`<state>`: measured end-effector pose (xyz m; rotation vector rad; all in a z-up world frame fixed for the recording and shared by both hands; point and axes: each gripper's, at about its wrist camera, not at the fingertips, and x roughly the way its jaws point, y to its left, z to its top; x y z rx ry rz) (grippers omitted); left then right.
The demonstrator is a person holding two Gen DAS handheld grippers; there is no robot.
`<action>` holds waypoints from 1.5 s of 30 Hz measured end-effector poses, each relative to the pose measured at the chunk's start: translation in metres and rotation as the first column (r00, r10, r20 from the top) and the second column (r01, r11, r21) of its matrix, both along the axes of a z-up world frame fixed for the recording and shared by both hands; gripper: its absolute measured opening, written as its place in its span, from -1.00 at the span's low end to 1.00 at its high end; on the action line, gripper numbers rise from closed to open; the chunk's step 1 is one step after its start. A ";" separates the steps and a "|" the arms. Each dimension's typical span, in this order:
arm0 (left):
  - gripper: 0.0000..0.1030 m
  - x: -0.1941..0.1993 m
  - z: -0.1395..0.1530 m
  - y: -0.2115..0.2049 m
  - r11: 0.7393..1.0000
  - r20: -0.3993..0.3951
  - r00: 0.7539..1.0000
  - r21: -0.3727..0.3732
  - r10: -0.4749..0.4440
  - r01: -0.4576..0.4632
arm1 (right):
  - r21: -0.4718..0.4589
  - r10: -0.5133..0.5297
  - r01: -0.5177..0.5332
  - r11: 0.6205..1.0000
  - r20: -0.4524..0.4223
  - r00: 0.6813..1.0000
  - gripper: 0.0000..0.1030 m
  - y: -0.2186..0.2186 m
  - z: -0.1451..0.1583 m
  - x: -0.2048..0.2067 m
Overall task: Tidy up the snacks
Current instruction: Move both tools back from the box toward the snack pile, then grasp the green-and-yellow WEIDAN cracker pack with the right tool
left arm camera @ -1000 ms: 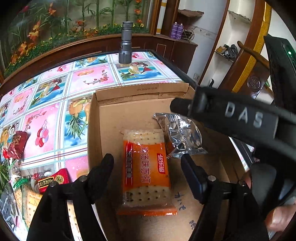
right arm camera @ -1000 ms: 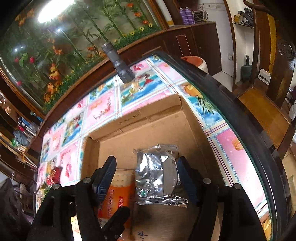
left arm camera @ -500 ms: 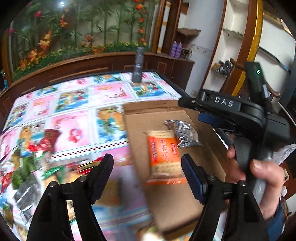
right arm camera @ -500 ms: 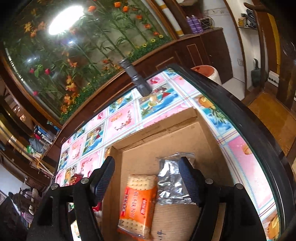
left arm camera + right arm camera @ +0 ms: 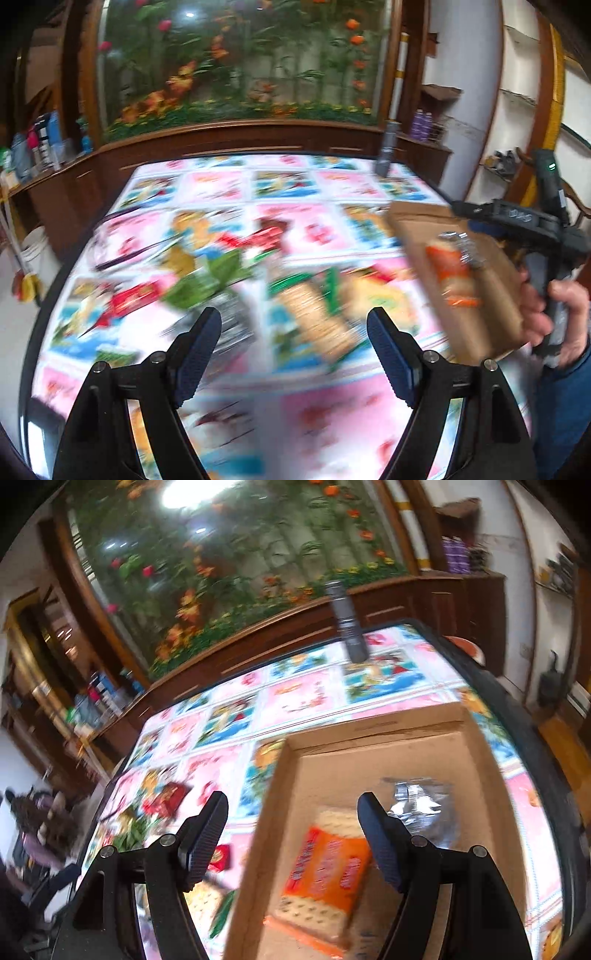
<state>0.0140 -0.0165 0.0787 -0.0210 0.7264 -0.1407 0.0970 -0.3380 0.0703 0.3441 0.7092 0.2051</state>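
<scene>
**Both grippers empty over the snack table**

The table (image 5: 229, 192), spread with its pink and blue picture cloth, is filling both views. The cardboard box (image 5: 373, 738) is sitting open on the table's right side, and inside it the orange cracker pack (image 5: 325, 871) is lying flat with the silver foil packet (image 5: 424, 808) just beside it, further toward the box's far right. Out on the cloth, left of the box, the loose snacks (image 5: 207, 280) are lying scattered: green, red and biscuit-coloured wrappers, too blurred to tell one from another.

The left gripper (image 5: 293, 347) is hanging above that scatter, its jaws opening, nothing between them. The right gripper (image 5: 291, 830) is hovering over the box's near left wall, jaws apart and empty, one finger over the cloth and the other over the box. In the left view, a hand (image 5: 565, 314) is gripping the right tool's handle beside the box. A dark cylinder (image 5: 345, 624) is standing upright at the table's far edge.
</scene>
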 end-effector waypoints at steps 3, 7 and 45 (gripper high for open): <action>0.56 -0.018 -0.015 0.029 1.000 -0.019 1.000 0.010 0.020 -0.020 | -0.021 0.082 -0.082 0.996 0.010 0.997 0.49 0.022 0.000 -0.003; 0.56 -0.026 -0.035 0.059 0.999 -0.044 0.998 -0.016 0.050 -0.050 | -0.021 0.218 -0.218 0.976 0.025 0.976 0.54 0.050 -0.001 -0.008; 0.56 -0.015 -0.056 0.088 0.982 -0.127 0.986 -0.141 0.104 -0.122 | -0.148 0.429 -0.479 0.865 -0.275 0.860 0.65 0.174 -0.038 -0.019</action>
